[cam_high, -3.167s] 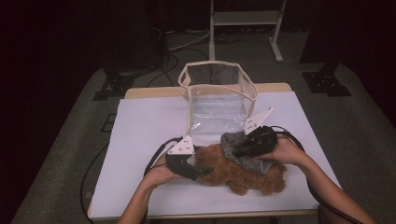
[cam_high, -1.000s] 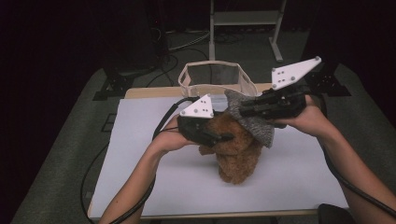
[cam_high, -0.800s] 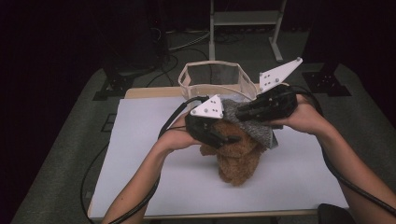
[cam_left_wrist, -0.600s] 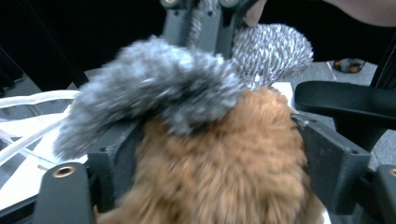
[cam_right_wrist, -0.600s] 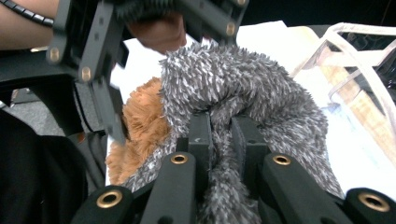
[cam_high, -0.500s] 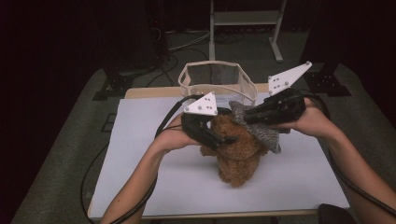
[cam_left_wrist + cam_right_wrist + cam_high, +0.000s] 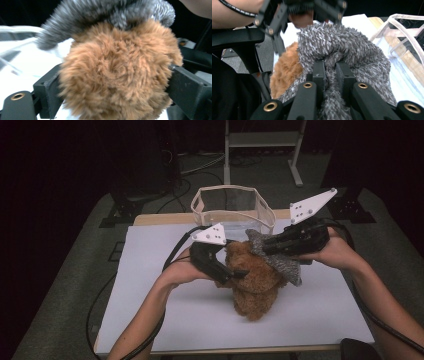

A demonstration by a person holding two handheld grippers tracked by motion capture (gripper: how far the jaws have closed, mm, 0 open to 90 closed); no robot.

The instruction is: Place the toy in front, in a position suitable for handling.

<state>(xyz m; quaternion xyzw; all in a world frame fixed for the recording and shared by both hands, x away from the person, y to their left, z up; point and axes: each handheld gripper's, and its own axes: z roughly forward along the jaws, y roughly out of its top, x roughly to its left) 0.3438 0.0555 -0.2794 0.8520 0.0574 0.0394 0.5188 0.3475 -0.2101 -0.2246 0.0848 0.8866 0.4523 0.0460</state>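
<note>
Brown plush toy (image 7: pixel 255 282) sits near the middle of the white worktop (image 7: pixel 165 315), lower end toward the person, upper part raised between both hands. Left hand-held gripper (image 7: pixel 235 272) comes in from the left side of the toy; jaws have just been opening and now stand wide apart. In the left gripper view the brown fur (image 7: pixel 117 77) bulges between them, brushing the inner faces, no firm squeeze visible. Grey fuzzy cloth (image 7: pixel 280 260) drapes over the toy's top and right shoulder. Right hand-held gripper (image 7: pixel 267 246) reaches in from the right, jaws drawn together and clamped on a fold of that cloth; the right gripper view shows grey pile (image 7: pixel 342 52) pinched between the two black jaws. Behind the toy, at the far edge of the worktop, stands a clear bag with beige trim (image 7: pixel 232 207), mouth open upward. Beyond it, dark floor and a metal stand (image 7: pixel 262 140).
</note>
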